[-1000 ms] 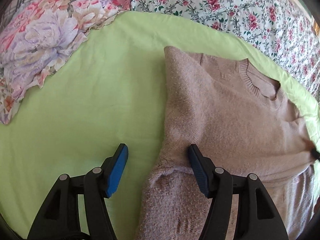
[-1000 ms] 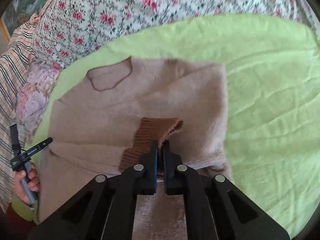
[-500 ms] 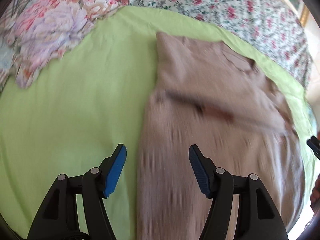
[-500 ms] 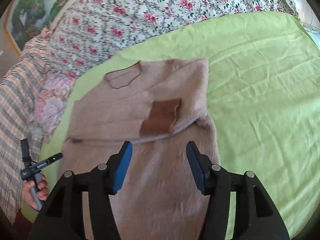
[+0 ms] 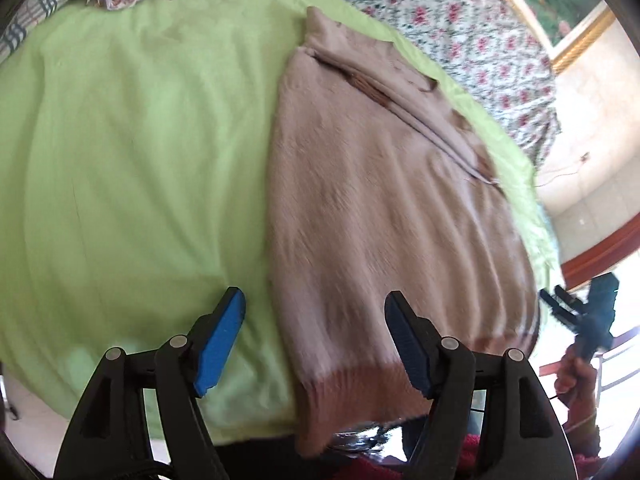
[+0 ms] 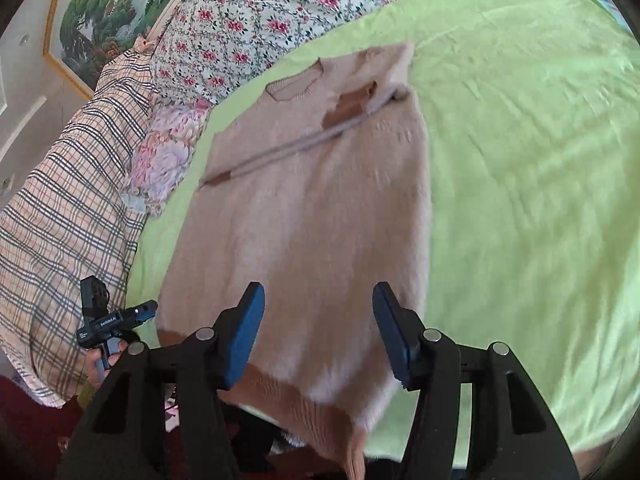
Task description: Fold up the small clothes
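A fuzzy beige sweater [image 5: 380, 208] lies flat on a green sheet [image 5: 140, 160], both sleeves folded across its chest, brown cuffs showing. Its brown ribbed hem [image 5: 360, 384] hangs over the near bed edge. My left gripper [image 5: 316, 336] is open and empty, above the hem's left part. In the right wrist view the sweater [image 6: 312, 208] fills the middle, and my right gripper [image 6: 318, 332] is open and empty above its lower part. The right gripper also shows at the far right of the left wrist view [image 5: 576, 316], and the left gripper shows at the left of the right wrist view [image 6: 116, 320].
A floral quilt [image 6: 260, 20] and a plaid cover [image 6: 68, 208] lie along the far and left sides of the bed. A framed painting [image 6: 108, 12] hangs on the wall behind. The green sheet [image 6: 540, 160] stretches to the right of the sweater.
My right gripper let go of the brown sleeve cuff and opened. Both grippers pulled back from the chest toward the sweater's hem at the near bed edge.
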